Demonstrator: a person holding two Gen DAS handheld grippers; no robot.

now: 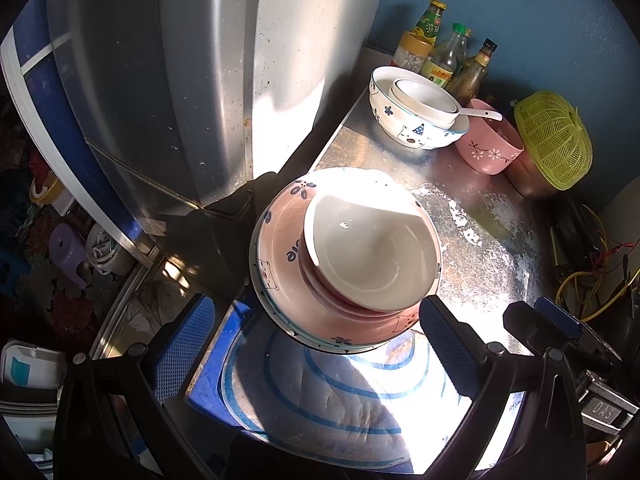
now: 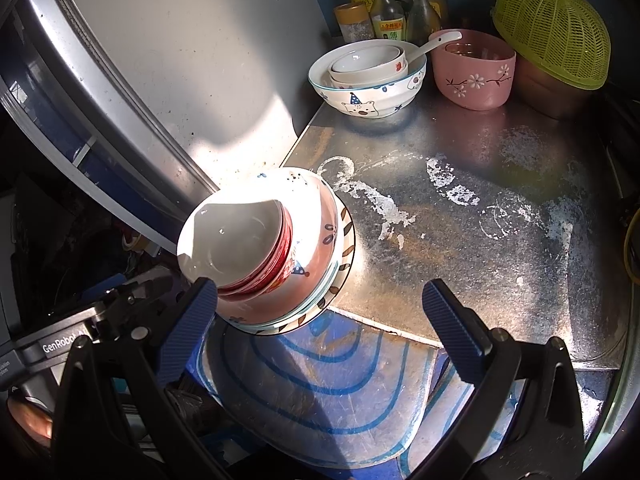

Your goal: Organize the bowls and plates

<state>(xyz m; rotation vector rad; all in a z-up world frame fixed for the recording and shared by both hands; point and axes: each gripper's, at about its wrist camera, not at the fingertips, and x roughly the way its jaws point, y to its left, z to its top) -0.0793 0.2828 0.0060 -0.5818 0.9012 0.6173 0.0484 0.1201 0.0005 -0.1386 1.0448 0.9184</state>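
The stack (image 1: pixel 348 256) of nested bowls sat at the metal counter's (image 1: pixel 492 240) near edge, ahead of the left gripper (image 1: pixel 316 344), whose blue fingers stood wide apart and held nothing; its right finger (image 1: pixel 448 344) lay just below the stack's rim. Behind stood a bear bowl (image 1: pixel 416 114) and a pink bowl (image 1: pixel 490 148).

From the right wrist, the stack (image 2: pixel 272 252) sat just beyond the left finger (image 2: pixel 188 324) of the right gripper (image 2: pixel 320 332), likewise spread wide and empty, over a blue-ringed plate (image 2: pixel 328 396).
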